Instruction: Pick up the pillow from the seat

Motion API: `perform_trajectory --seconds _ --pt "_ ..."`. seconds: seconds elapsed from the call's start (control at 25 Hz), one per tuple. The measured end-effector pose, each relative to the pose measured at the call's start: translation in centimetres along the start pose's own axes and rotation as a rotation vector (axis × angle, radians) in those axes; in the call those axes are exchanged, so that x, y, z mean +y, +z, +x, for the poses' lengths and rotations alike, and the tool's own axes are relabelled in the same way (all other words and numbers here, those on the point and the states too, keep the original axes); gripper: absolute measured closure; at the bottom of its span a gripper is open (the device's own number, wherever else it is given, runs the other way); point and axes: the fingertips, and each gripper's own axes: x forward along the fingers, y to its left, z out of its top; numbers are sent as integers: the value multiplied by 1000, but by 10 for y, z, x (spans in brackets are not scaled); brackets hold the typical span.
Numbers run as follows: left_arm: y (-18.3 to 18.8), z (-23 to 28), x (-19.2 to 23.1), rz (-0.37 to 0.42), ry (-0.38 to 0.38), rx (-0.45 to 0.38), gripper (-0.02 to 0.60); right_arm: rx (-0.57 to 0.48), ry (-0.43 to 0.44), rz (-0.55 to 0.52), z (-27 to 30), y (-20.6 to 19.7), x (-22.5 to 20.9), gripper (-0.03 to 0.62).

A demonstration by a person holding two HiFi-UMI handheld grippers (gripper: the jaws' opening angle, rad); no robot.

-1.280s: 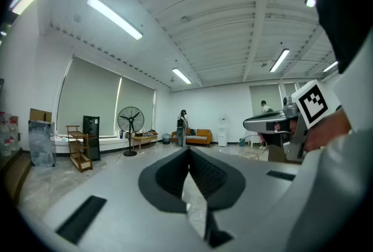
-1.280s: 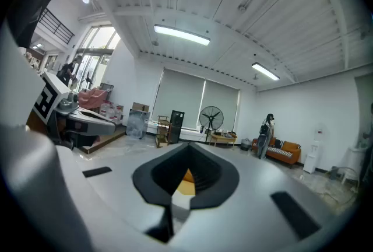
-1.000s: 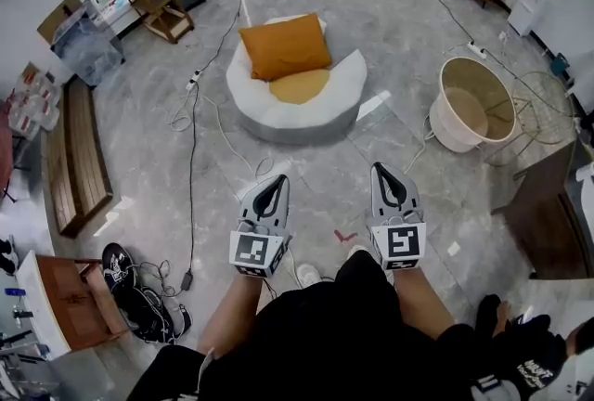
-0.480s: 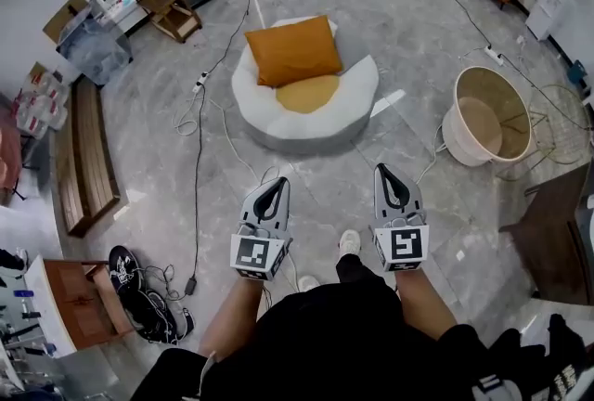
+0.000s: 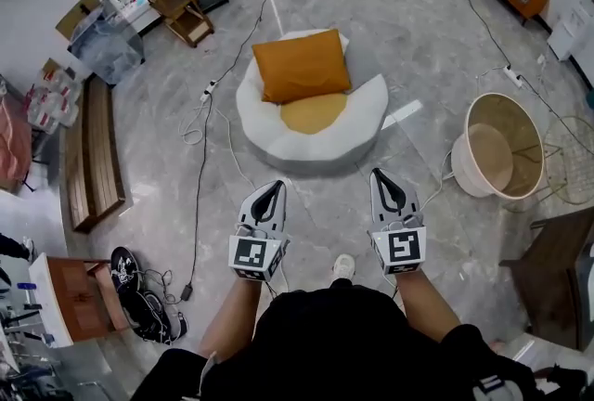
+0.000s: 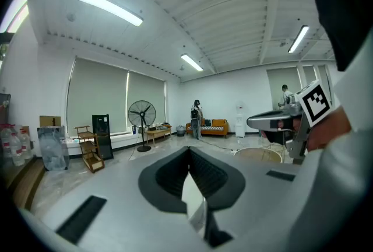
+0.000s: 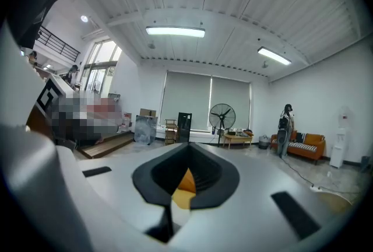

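Head overhead, gripper views level (fan shared)

An orange rectangular fabric pillow lies across the far side of a round white cushioned seat that sits on the floor. The pillow is plump and smooth, and it covers the back of the seat. Its near edge overlaps the seat's yellow oval centre.

Both tools, left and right, closed, level.

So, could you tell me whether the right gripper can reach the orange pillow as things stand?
Probably, once carried closer: nothing stands between the right gripper and the pillow, lying uncovered on the seat; the jaws are shut.
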Motion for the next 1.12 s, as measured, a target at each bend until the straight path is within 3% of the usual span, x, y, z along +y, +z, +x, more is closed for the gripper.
perform_trajectory --seconds 0.32,0.6,0.8,1.12 --pt "-12 52 -2 3 11 57 569 37 48 33 38 -24 -36 586" --pt "-9 98 25 45 25 28 569 60 85 77 87 -38 -51 586" --pt "-11 140 75 -20 59 30 569 66 44 126 149 -41 -57 586" --pt "9 219 147 -123 31 8 569 58 22 149 259 -28 -76 586"
